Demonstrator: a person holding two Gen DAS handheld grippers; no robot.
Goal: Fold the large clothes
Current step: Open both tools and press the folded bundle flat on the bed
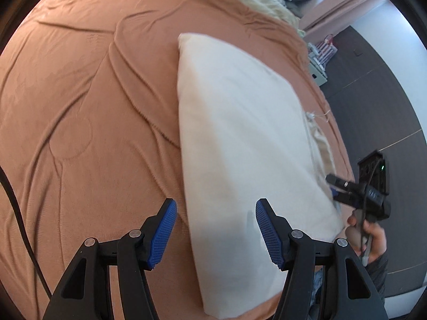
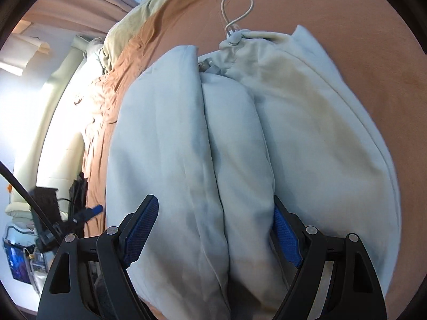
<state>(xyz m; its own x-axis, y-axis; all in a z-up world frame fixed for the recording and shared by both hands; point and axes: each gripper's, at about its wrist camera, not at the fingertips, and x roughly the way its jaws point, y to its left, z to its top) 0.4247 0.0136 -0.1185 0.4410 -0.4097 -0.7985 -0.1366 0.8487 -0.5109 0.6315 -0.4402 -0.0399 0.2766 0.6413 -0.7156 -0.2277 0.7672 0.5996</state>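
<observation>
1. On the bed, left of everything: bare orange-brown bedspread [image 1: 88,112], creased, nothing lying on it; a dark cable [image 1: 18,213] runs down the far left edge of the left wrist view.
2. Left tongs [image 1: 216,234]: jaws standing well apart, nothing between the blue pads. They hang over the near left edge of the garment; one pad is over bedspread, the other over cloth. Contact with the cloth cannot be told.
3. Centre: cream-white garment [image 1: 240,138], bulky and padded, lies on the bed as a long block, already folded lengthwise. In the right wrist view its panels meet along a middle seam line, with a drawcord loop [image 2: 237,8] and toggle at the far end.
4. Right tongs [image 2: 216,229]: jaws wide, straddling the garment's near end. Pads sit beside the folds, not pinching them, so I read no grip.
5. Far right of the left wrist view: the person's hand [image 1: 371,237] on the right handle, beside the bed edge.
6. Step judged: side folds are done and the hands are placing for the crosswise fold.
7. Next move calls for both tongs closing on the near end, through all layers, then carrying it toward the drawcord end evenly, so the thick layers do not slide.
</observation>
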